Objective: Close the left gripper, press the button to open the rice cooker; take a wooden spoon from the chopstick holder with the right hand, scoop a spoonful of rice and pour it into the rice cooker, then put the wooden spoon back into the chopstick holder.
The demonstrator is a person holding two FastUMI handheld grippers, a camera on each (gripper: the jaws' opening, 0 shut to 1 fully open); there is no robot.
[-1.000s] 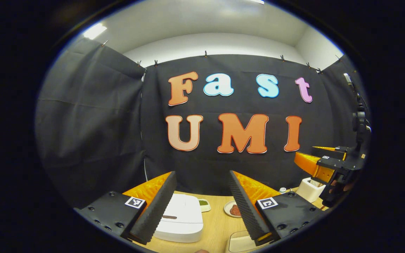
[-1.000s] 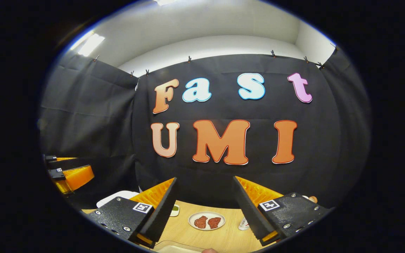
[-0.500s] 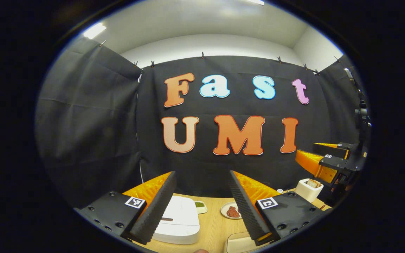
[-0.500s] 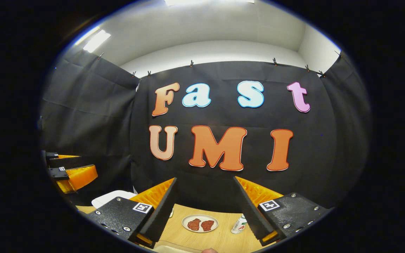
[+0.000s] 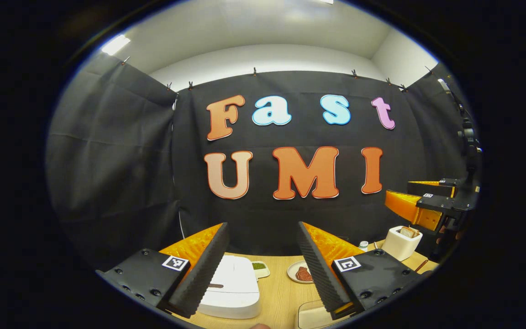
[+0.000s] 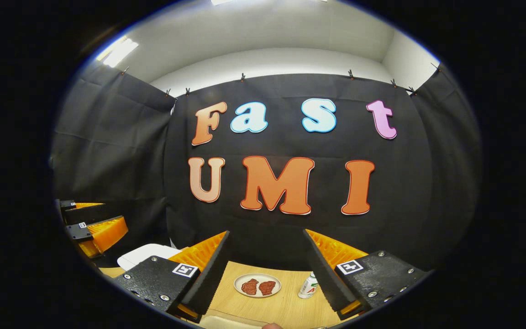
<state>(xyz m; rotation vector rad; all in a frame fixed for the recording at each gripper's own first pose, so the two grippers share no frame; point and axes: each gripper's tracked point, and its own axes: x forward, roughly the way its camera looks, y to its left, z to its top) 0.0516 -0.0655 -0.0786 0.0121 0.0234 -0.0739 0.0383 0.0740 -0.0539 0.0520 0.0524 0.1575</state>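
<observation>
**Q:** Which step is in hand?

**A:** The first, judged from the layout. The left gripper hangs above the near part of the tabletop with its jaws spread and nothing between them. The rice cooker, white with its lid down, sits below it toward the near left edge. The right gripper is likewise spread and empty, held above the tabletop's middle.

**Q:** What does the next move call for?

**A:** Probably clenching the left jaws first, then lowering them onto the lid's button. The chopstick holder, a white tub near the far right corner, waits for the right gripper.

**Q:** What is hard to make out?

**A:** The button itself; a dark bar on the lid may be it, but this cannot be told. The holder's contents are too small to identify as a spoon. A pale container at the near edge is cut off. A plate and a small bottle stand toward the far edge.
</observation>
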